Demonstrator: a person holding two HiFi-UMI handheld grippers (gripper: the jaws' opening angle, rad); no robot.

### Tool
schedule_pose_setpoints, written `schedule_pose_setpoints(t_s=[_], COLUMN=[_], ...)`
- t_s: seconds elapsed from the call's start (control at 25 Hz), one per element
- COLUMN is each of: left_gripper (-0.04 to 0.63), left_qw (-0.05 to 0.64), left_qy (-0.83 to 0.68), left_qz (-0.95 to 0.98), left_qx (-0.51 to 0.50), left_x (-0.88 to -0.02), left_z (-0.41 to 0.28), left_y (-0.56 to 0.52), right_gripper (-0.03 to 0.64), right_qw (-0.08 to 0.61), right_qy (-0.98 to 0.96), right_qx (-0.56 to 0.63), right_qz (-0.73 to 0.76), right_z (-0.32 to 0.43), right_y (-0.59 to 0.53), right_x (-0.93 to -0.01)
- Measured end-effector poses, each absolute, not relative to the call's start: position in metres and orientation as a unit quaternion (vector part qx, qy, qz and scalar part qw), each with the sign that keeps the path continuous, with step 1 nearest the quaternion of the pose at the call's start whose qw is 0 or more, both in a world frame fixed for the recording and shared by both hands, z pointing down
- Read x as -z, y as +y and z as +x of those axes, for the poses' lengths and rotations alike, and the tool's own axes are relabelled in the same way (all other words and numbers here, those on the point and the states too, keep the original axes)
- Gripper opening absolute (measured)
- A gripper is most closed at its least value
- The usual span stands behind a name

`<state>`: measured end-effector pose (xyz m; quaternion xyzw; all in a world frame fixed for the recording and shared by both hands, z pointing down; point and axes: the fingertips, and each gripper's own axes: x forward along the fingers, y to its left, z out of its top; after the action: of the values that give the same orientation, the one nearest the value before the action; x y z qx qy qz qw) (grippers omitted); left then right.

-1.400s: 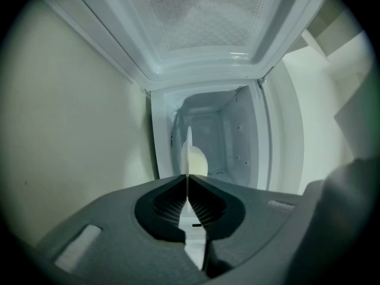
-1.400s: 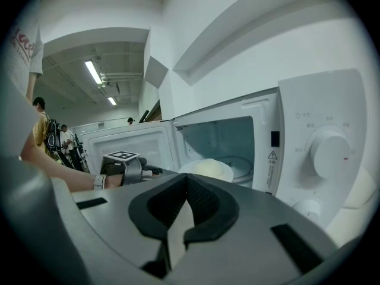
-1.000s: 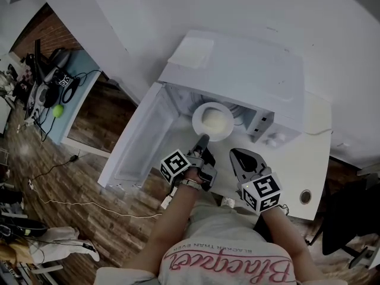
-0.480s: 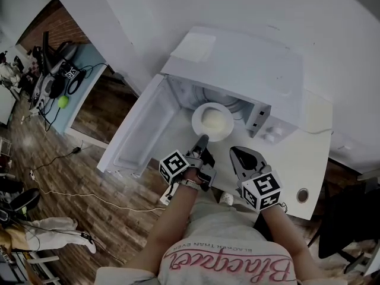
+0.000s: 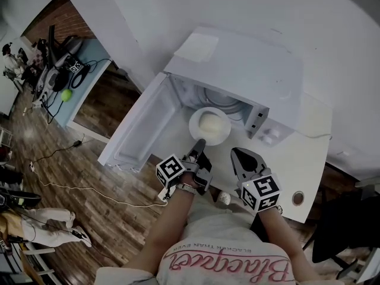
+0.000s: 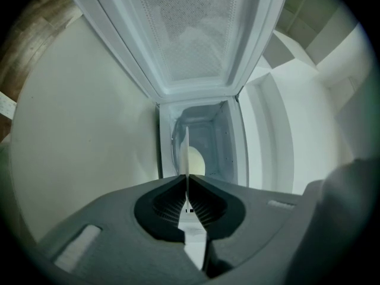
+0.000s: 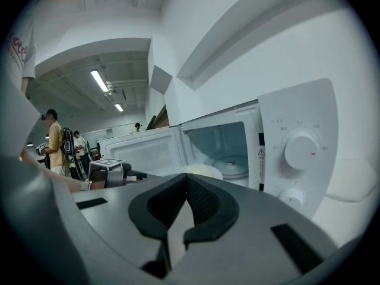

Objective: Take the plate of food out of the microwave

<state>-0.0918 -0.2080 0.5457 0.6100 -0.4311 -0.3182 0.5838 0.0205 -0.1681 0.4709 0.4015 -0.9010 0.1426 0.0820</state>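
Slightly outward since earlier, the plate (image 5: 209, 125) sits at the microwave (image 5: 237, 70) mouth in head view. Left gripper view: the left gripper (image 6: 186, 180) pinches its rim. Right gripper view: the right gripper (image 7: 186, 186) is pressed together, empty. Withdrawal step; next, pull it clear, level.

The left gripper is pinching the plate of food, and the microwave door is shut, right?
Not quite. The microwave door stands wide open, as the head view shows. The left gripper does pinch the rim of the plate of food.
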Motion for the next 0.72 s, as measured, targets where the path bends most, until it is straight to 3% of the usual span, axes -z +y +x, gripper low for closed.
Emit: schedule_pose_setpoints(t_s=[0.72], left_gripper=[0.014], left_qw=[0.587], left_qy=[-0.414], left_qz=[0.616], left_qx=[0.323], left_x=[-0.524], left_z=[-0.112], left_y=[-0.202], right_gripper=[0.012], right_qw=[0.093], right_qy=[-0.896], right_qx=[-0.150], right_qz=[0.408], right_z=[0.001], right_y=[-0.169], right_x=[-0.466])
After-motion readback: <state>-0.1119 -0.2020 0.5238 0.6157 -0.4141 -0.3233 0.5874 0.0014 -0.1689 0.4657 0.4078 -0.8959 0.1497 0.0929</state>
